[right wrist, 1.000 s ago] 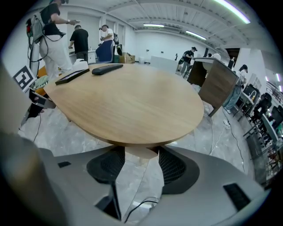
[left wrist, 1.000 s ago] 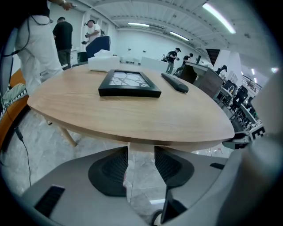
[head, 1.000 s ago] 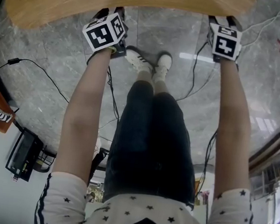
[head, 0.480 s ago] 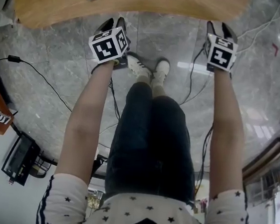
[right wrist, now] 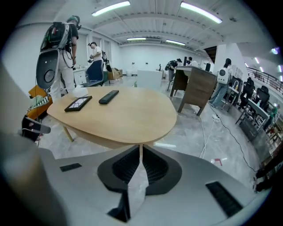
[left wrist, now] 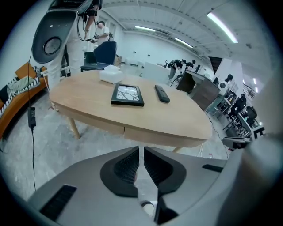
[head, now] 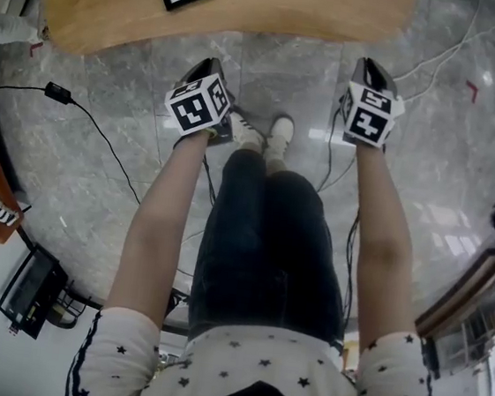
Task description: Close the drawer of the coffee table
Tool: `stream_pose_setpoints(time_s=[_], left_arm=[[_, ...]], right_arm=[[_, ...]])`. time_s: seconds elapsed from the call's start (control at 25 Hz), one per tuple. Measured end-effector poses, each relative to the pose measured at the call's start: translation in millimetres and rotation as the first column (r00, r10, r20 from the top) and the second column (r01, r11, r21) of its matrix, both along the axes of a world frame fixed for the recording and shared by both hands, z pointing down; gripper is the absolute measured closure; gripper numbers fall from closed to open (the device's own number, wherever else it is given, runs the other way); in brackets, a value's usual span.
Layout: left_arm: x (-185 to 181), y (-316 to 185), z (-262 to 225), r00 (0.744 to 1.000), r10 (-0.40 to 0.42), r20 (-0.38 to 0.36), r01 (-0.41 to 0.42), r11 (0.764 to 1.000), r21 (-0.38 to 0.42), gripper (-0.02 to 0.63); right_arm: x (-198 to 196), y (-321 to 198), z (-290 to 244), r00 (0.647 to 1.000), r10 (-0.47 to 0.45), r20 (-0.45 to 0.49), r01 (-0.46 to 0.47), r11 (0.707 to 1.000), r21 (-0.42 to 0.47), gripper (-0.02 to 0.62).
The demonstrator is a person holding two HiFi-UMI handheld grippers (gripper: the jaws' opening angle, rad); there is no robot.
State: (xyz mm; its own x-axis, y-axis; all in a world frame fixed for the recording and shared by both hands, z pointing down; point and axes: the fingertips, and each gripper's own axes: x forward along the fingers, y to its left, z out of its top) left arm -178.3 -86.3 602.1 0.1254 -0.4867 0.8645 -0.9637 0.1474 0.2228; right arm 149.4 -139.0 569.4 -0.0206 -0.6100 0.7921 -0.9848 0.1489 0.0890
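The drawer point(left wrist: 154, 135) sits in the apron under the tabletop's point(left wrist: 88, 99) near edge. Its front looks flush with the wood beside it, and only a thin upright seam marks it off, so I judge the closing done or all but done. No handle shows on it, which fits a drawer shut by a plain push on its face. The left claw point(left wrist: 141, 152) hangs short of that near edge and apart from it, aimed at the apron just by the seam. Its jaws have just been closing and now stand all but together, with nothing between them. The right claw point(right wrist: 140, 152) hangs level with it further along the same edge, toward the rounded right end. Its jaws too have just been closing, their tips meet, and they hold nothing. Two narrowed claws set abreast like this suit pressing a wide front evenly, though neither touches the wood now. A strip of bare floor point(head: 99, 176) lies between the claws and the near edge, so there is room to go forward again or draw away. The person's shoes point(head: 268, 133) stand between the two claws, and cables point(head: 86, 130) trail over the floor on both sides, a thing to mind when stepping. On the tabletop, well back from the near edge, lie a frame point(left wrist: 127, 95) and a remote point(left wrist: 162, 93), clear of any push.
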Motion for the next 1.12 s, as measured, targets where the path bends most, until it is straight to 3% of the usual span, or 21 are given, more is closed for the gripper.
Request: stream_pose_setpoints(time_s=[0.4, 1.12], left_arm=[[22.7, 41.2, -57.6, 0.998, 0.031, -0.047, -0.029, 0.999, 0.031, 0.584], [60.8, 100.0, -168.9, 0.993, 0.033, -0.115, -0.021, 0.995, 0.099, 0.595]], right_arm=[[-11.3, 45.3, -48.2, 0.998, -0.061, 0.034, 0.061, 0.998, -0.015, 0.584], [-71.5, 122.8, -163.5, 0.964, -0.213, 0.158, 0.207, 0.977, 0.053, 0.586]])
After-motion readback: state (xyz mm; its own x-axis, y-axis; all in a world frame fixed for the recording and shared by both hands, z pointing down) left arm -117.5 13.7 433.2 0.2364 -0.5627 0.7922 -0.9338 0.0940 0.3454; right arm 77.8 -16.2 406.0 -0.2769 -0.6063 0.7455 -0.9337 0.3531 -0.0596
